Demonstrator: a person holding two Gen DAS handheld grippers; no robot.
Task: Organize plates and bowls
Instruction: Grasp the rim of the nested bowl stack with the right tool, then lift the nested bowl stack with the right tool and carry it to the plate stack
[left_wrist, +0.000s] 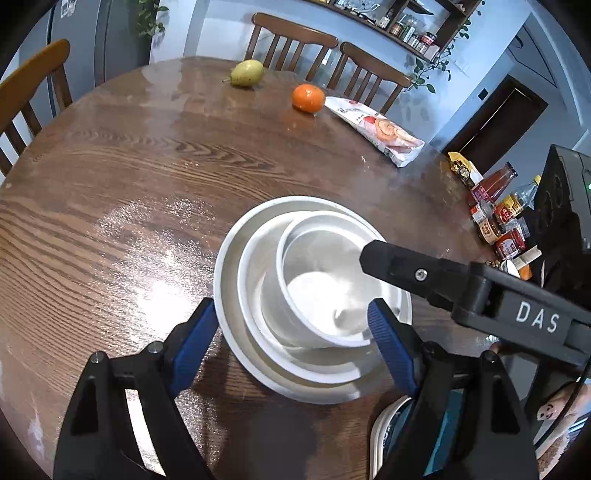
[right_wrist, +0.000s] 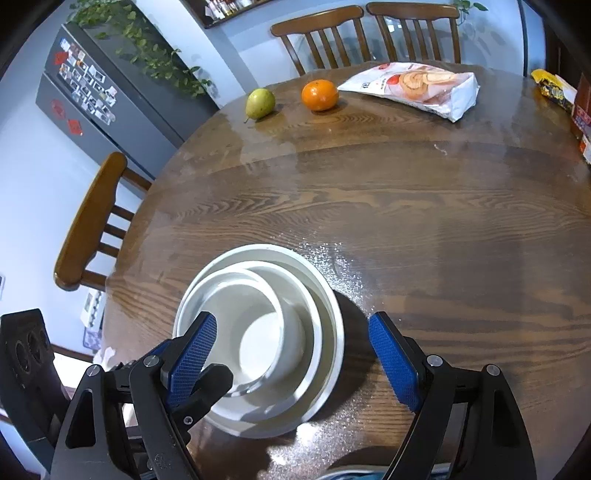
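1. Desk (right_wrist: 406, 229): round, dark wood; carries all items below. No loose plate or bowl seen elsewhere on it.
2. Large plate (left_wrist: 225, 288): white, bottom of stack, flat on desk nr front edge. Placed, appears done.
3. Mid bowl (left_wrist: 251, 280): white, nested in plate. Appears done.
4. Small bowl (left_wrist: 314, 295): white, innermost, sits tilted and off-centre toward right side. Nested but not yet level; prob. last fix left.
5. Left tongs (left_wrist: 291, 325): wide open, holding nothing; straddle stack's near rim.
6. Right tongs (right_wrist: 291, 354): wide open, holding nothing; over stack, one finger (left_wrist: 391, 258) reaching across small bowl's rim.
7. Snack bag (right_wrist: 417, 88), orange (right_wrist: 320, 95), pear (right_wrist: 260, 103): far side, well apart from stack; not task items.

Est. progress: stacking nearly complete.
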